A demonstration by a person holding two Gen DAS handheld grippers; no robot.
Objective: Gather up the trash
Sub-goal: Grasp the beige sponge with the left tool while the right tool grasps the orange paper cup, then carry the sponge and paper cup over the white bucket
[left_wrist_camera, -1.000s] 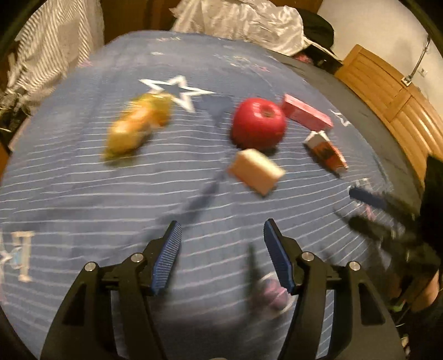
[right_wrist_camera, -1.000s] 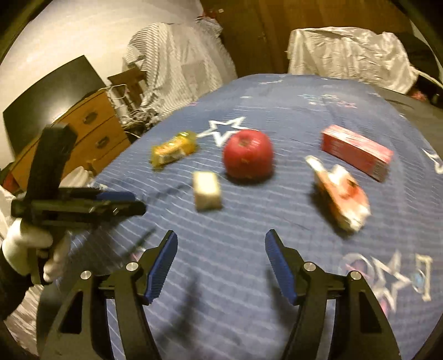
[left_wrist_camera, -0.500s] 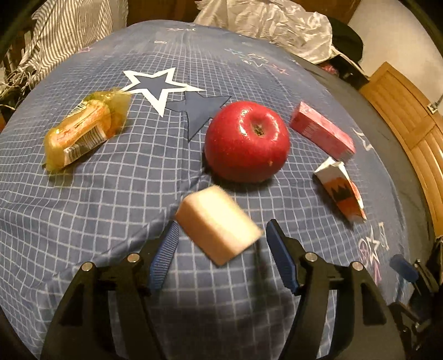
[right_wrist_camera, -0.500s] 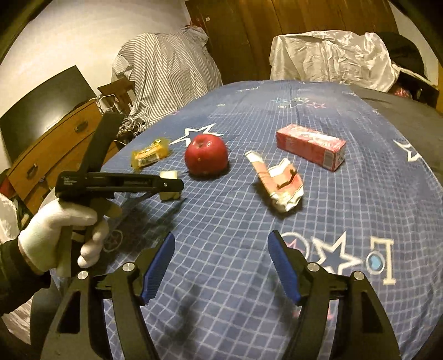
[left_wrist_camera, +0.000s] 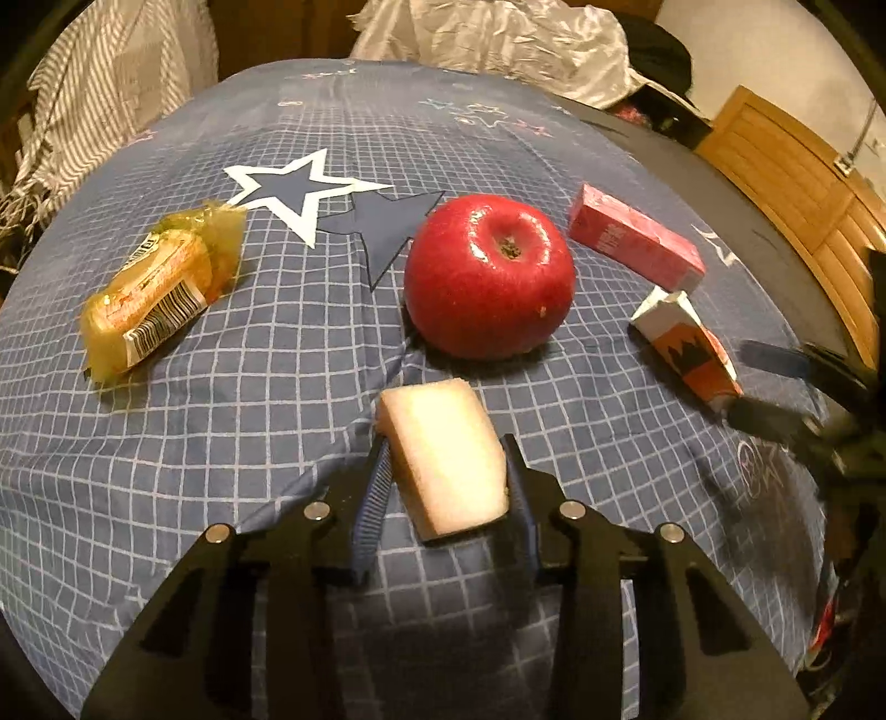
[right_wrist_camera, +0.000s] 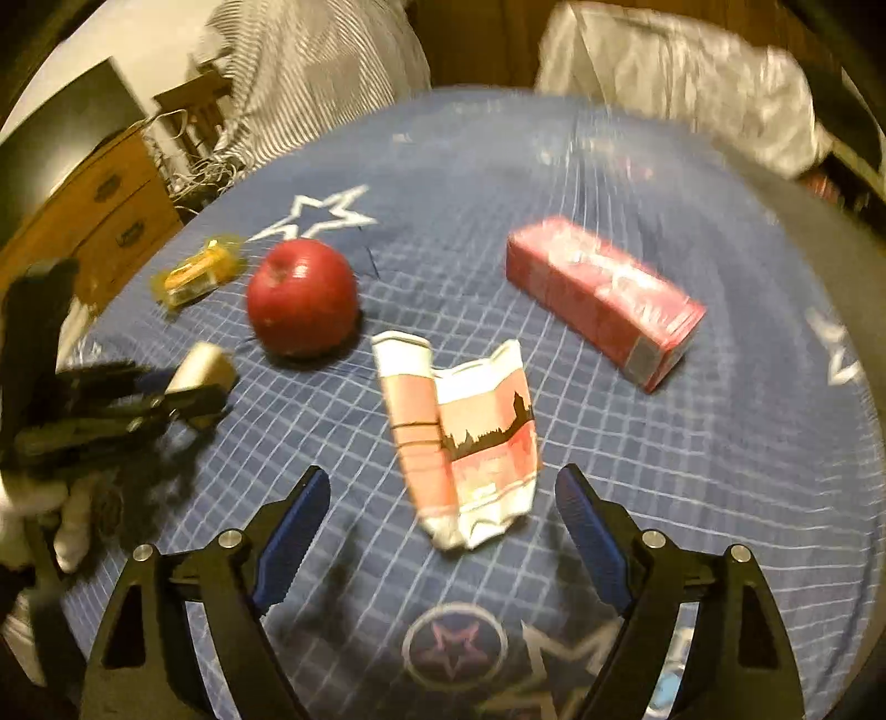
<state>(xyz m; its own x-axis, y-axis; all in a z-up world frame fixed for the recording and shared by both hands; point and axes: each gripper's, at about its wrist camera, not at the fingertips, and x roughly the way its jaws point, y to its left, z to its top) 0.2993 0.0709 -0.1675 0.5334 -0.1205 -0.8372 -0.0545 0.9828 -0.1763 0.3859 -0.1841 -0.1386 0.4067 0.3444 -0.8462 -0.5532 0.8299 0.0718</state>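
Note:
My left gripper is shut on a pale sponge-like block low over the blue checked cloth; the block also shows in the right wrist view. My right gripper is open, its jaws on either side of a crushed white-and-orange paper carton, which also shows in the left wrist view. A yellow snack wrapper lies at the left and a pink box at the right.
A red apple sits just beyond the block, beside the crushed carton. Wooden drawers stand off the bed's left side. Striped and white bedding is piled at the far end.
My left gripper has closed on the pale block. My right gripper has moved forward, so the crushed carton now lies between its open jaws.

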